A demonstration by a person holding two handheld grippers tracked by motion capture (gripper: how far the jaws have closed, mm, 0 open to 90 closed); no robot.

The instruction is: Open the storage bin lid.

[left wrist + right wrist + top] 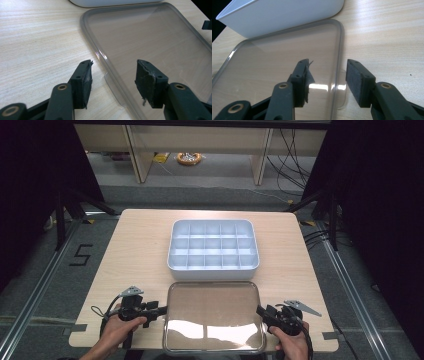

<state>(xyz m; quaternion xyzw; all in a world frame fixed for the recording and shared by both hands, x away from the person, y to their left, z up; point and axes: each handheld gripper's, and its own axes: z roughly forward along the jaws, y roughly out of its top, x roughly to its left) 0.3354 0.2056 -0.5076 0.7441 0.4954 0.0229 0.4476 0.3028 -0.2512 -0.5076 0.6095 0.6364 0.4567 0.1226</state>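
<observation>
The clear plastic lid (pixel 214 316) lies flat on the wooden table (pixel 135 245), at the person's edge, just in front of the white compartment box (pixel 214 245) it looks made to cover. It is a see-through rounded rectangle with a raised rim, and the wood grain shows through its panel with a glare across the near part. A small tab juts out at the middle of each short side.

I'd judge it light and fairly stiff, though thin enough to flex if lifted from one end, and smooth enough to slip in a loose pinch. The tabs or the rim at the two short sides look like the sensible places to grab, one on each side, so it stays level.

The left gripper (pixel 113 75) sits at the lid's left edge, jaws part open and straddling the rim and tab without pressing on them. The right gripper (pixel 327 76) mirrors it at the right edge: jaws apart, the rim running between them, pads clear of the plastic. Neither has hold of anything.
</observation>
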